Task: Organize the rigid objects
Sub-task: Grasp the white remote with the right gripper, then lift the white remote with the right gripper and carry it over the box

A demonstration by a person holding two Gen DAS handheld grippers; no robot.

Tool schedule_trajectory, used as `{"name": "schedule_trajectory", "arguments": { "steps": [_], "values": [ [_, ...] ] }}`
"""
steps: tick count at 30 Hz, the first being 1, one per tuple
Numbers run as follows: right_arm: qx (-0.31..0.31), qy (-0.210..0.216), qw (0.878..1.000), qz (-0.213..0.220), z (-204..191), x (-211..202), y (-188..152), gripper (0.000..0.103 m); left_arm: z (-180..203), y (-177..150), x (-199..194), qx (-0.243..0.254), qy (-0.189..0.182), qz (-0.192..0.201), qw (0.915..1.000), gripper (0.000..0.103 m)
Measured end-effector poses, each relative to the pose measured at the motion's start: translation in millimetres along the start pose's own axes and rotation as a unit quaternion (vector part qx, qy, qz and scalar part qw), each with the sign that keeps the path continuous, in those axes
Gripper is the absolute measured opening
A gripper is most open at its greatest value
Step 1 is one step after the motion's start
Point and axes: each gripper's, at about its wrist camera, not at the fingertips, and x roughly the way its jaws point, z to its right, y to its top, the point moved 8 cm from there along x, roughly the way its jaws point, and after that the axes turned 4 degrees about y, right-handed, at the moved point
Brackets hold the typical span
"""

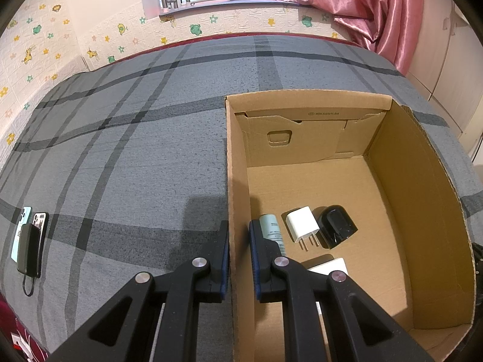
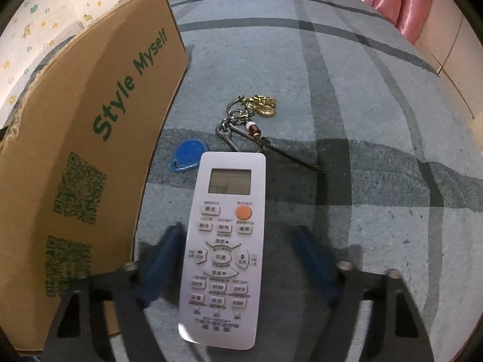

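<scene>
Remote control (image 2: 225, 250), white with an orange button, lies face up on the grey plaid bedcover (image 2: 377, 181) at lower centre of the right wrist view, between the blue pads of the right gripper (image 2: 240, 262). Those jaws stand spread, with a gap on each side of the remote, touching nothing; the gripper tilts steeply down. A blue tag (image 2: 187, 158) and keyring (image 2: 250, 114) lie just past the remote's top end. The cardboard box (image 2: 90, 150) stands at left.

In the left wrist view, the left gripper (image 1: 238, 250) pinches the box wall (image 1: 237, 199), angled downward. Inside lie a white charger (image 1: 302, 223), black plug (image 1: 336, 226) and pale tube (image 1: 271, 230).
</scene>
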Motion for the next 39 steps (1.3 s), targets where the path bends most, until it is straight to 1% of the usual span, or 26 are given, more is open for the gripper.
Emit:
{"name": "schedule_trajectory", "arguments": {
  "steps": [1, 2, 10, 14, 19, 23, 34, 39],
  "values": [
    [0.003, 0.009, 1.000, 0.000, -1.6, -1.1, -0.5, 0.050, -0.1, 0.0, 0.0, 0.000, 0.000, 0.000, 1.0000, 0.013],
    [0.004, 0.012, 1.000, -0.001, -3.8, -2.2, -0.4, 0.049, 0.0, -0.1, -0.1, 0.000, 0.000, 0.000, 1.0000, 0.013],
    [0.003, -0.003, 1.000, 0.007, -9.7, -10.2, -3.0, 0.049, 0.0, -0.2, 0.0, 0.000, 0.000, 0.000, 1.0000, 0.013],
    [-0.003, -0.008, 1.000, 0.004, -11.6, -15.0, -0.6, 0.049, -0.1, -0.2, 0.2, 0.000, 0.000, 0.000, 1.0000, 0.013],
    [0.003, -0.013, 1.000, 0.007, -11.7, -18.2, 8.0, 0.049, 0.1, -0.4, 0.1, 0.000, 0.000, 0.000, 1.0000, 0.013],
    [0.005, -0.017, 1.000, 0.011, -13.4, -28.5, 14.3, 0.049, 0.1, -0.4, 0.0, 0.000, 0.000, 0.000, 1.0000, 0.013],
    [0.012, -0.023, 0.999, 0.037, -19.1, -68.7, 42.9, 0.049, 0.2, -0.2, -0.6, 0.000, 0.000, 0.000, 1.0000, 0.013],
    [0.006, -0.023, 0.998, 0.052, -24.3, -84.3, 58.1, 0.049, 0.0, -0.2, -0.6, 0.000, 0.000, 0.000, 1.0000, 0.013]
  ]
}}
